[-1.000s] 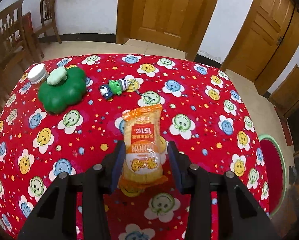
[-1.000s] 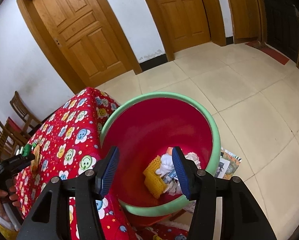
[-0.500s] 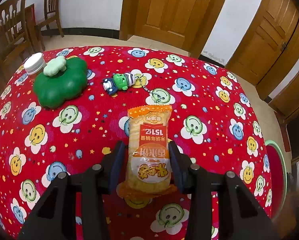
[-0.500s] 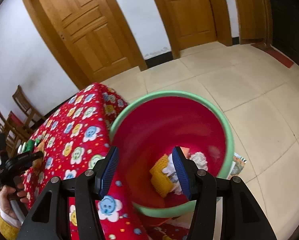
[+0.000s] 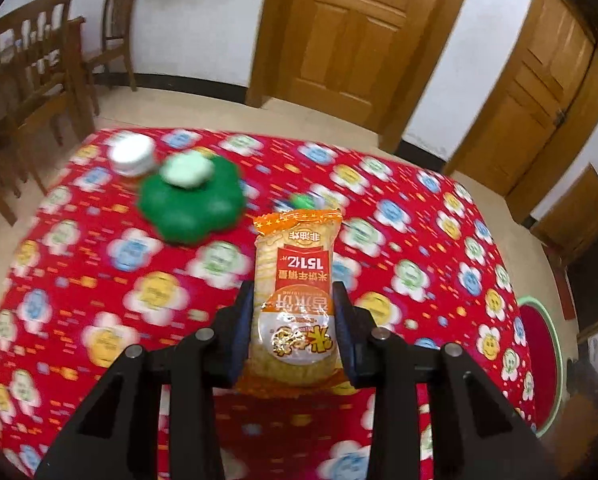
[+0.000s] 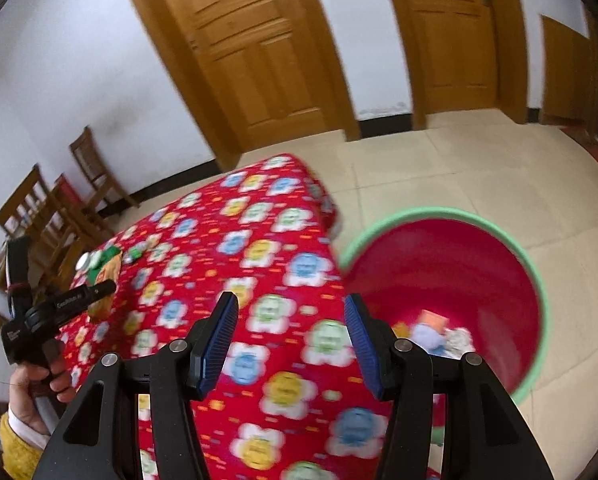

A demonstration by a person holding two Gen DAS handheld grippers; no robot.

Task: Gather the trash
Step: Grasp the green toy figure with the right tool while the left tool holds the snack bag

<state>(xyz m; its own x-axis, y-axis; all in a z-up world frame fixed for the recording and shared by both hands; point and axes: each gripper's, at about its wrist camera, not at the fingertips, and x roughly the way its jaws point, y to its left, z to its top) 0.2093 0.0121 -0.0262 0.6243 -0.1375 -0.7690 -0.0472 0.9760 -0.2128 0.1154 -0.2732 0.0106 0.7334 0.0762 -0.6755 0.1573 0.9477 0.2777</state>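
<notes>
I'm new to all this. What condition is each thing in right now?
left gripper: jaws closing, pads against the snack packet's sides
snack packet: sealed, gripped between the pads
right gripper: open, empty, above the table
red bin: uncovered, some trash at its bottom
white jar: capped, upright
doors: shut

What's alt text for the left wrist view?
The left gripper is closing its jaws on an orange crinkly snack packet, above a red flower-print tablecloth. Behind lie a green flower-shaped toy and a white-capped jar.
</notes>
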